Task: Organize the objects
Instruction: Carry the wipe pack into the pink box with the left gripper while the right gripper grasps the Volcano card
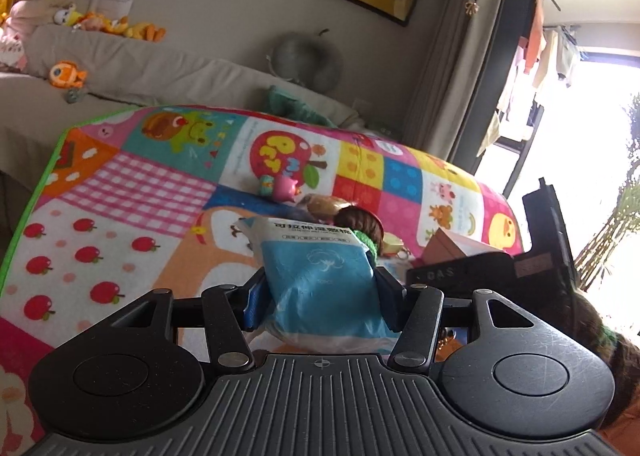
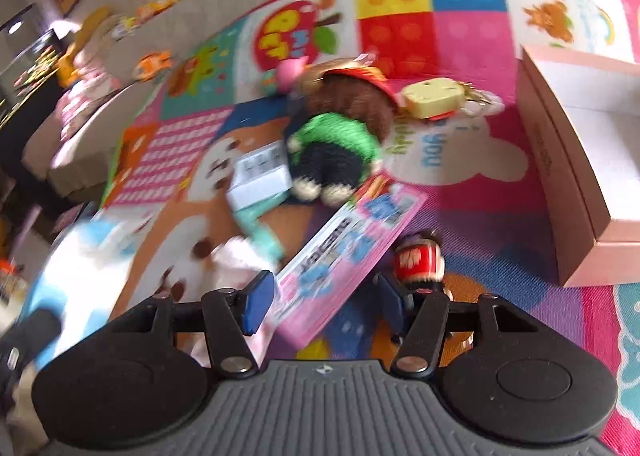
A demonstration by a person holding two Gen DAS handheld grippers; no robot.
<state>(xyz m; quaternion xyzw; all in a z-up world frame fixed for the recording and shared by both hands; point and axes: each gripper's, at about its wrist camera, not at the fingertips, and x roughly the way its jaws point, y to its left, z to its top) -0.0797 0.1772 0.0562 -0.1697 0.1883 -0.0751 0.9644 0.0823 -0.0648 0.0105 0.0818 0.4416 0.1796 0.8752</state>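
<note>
Left wrist view: the left gripper has its blue-padded fingers pressed against both sides of a soft blue-and-white plastic packet of wipes. The packet's long axis runs straight away from the camera, its printed white end pointing toward the far side of the colourful patchwork play mat and its near end bulging out behind the fingers. Just beyond it lies a brown-haired knitted doll in a green top, and farther off a small pink toy pig. A pink cardboard box sits to the right.

Right wrist view, blurred by motion: the right gripper hovers with fingers wide apart and nothing between them, above a flat pink-edged printed card pack whose long axis slants from near left to far right. The doll lies face down beyond it, feet toward the camera. A small red-and-black figurine stands just beside the right finger. The open box rests at the right.
</note>
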